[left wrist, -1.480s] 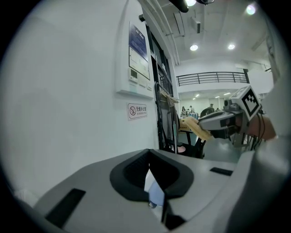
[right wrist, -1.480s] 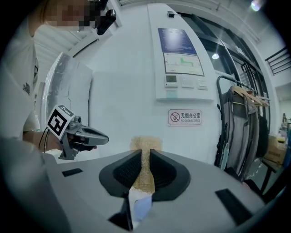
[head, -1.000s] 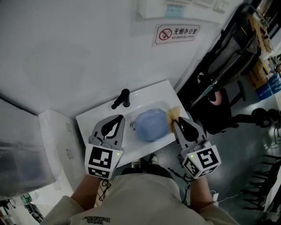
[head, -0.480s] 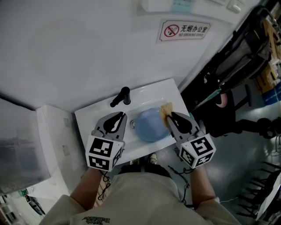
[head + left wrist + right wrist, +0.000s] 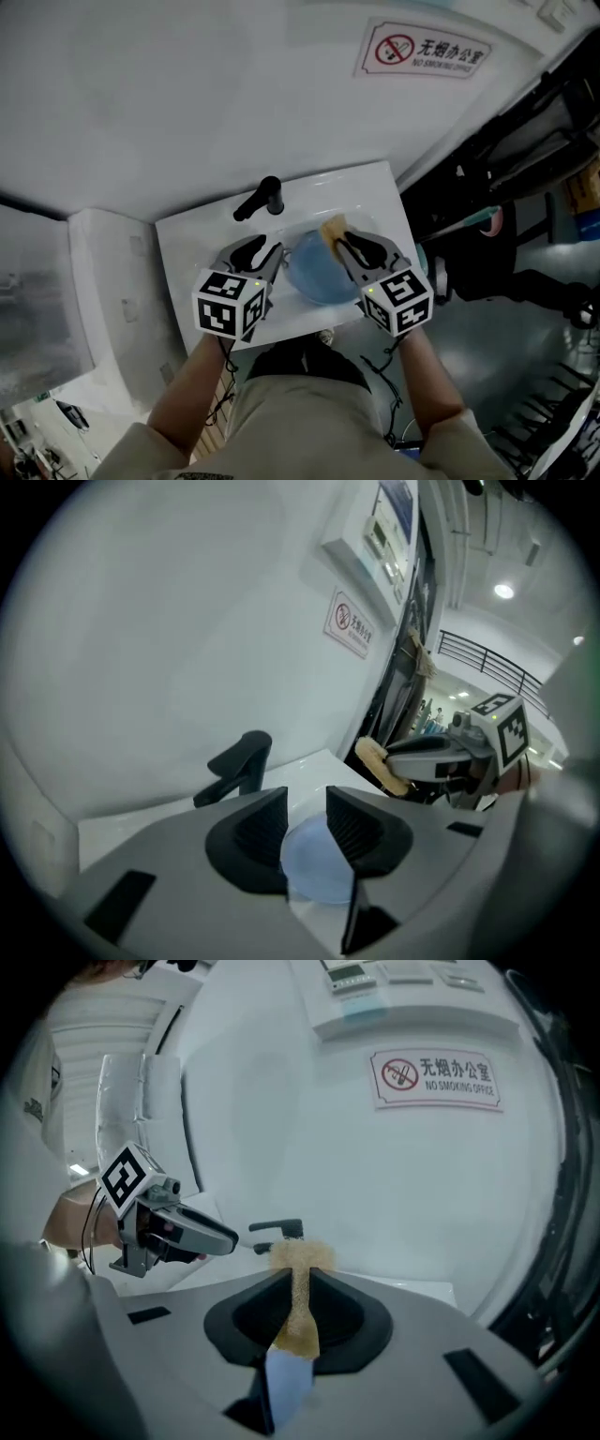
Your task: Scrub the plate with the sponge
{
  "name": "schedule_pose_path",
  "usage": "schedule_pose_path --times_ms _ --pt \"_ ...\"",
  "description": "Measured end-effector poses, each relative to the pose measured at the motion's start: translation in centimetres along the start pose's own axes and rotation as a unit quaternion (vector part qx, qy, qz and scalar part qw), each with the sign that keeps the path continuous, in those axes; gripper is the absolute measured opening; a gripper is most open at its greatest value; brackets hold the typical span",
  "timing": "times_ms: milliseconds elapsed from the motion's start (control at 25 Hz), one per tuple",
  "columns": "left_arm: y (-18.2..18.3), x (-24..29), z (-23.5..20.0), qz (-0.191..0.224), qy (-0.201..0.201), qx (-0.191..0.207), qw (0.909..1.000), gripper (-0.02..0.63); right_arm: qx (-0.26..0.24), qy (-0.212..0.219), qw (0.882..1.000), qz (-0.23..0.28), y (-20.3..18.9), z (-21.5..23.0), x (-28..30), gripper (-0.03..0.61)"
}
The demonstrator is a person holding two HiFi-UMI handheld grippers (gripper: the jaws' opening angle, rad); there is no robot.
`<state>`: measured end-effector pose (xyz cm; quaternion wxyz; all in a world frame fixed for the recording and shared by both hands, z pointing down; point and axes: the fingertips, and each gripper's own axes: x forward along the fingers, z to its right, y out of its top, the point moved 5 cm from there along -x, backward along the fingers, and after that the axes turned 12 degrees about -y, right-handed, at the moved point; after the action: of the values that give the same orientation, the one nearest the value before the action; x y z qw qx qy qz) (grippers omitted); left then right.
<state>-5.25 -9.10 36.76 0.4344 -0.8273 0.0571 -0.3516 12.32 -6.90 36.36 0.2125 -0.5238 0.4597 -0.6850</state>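
A light blue plate [image 5: 317, 277] lies in the white sink basin [image 5: 367, 192]. My right gripper [image 5: 338, 243] is shut on a tan sponge [image 5: 332, 229] and holds it over the plate's far right rim. In the right gripper view the sponge [image 5: 300, 1283] stands squeezed between the jaws, with the plate [image 5: 286, 1384] below. My left gripper [image 5: 269, 255] is at the plate's left rim and its jaws are opening. The plate [image 5: 314, 864] shows through their gap, and the pads do not press on it. The sponge [image 5: 379, 762] and the right gripper [image 5: 424, 757] show beyond.
A black faucet [image 5: 260, 199] stands at the back of the sink, just beyond the left gripper. A white wall with a no-smoking sign [image 5: 428, 50] rises behind. Dark equipment [image 5: 511, 159] crowds the floor to the right, and a white cabinet [image 5: 112, 281] stands at the left.
Both grippers have moved inward over the sink. The right one carried the sponge over the plate. The left jaws, shut before, now stand apart at the plate's left rim.
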Motion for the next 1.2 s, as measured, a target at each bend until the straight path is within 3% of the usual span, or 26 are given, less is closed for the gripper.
schedule_pose_path --times_ms 200,360,600,840,960,1120,1200 --pt "-5.1 3.7 -2.6 -0.047 -0.008 -0.072 0.9962 0.150 -0.005 0.027 0.998 -0.049 -4.2 -0.4 4.1 0.066" --pt "-9.7 6.8 -4.4 -0.086 -0.023 -0.127 0.9879 0.153 -0.012 0.043 0.995 -0.092 -7.7 -0.8 7.1 0.066" --pt "-15.9 11.5 -5.7 -0.132 -0.072 -0.229 0.9618 0.172 -0.048 0.068 0.984 -0.158 -12.3 -1.1 11.1 0.067" --pt "-19.8 14.1 -7.2 -0.159 -0.077 -0.279 0.9438 0.181 -0.093 0.102 0.967 -0.213 -15.8 -1.8 14.3 0.067" --pt "-21.2 15.0 -7.6 -0.157 -0.092 -0.309 0.9334 0.181 -0.116 0.115 0.958 -0.234 -17.4 -2.4 15.3 0.067" --pt "-22.7 16.3 -8.0 -0.140 -0.111 -0.367 0.9131 0.175 -0.134 0.137 0.948 -0.256 -19.0 -3.2 16.5 0.067" --pt "-23.2 16.6 -7.8 -0.136 -0.116 -0.383 0.9064 0.139 -0.129 0.151 0.945 -0.260 -19.6 -3.8 17.0 0.067"
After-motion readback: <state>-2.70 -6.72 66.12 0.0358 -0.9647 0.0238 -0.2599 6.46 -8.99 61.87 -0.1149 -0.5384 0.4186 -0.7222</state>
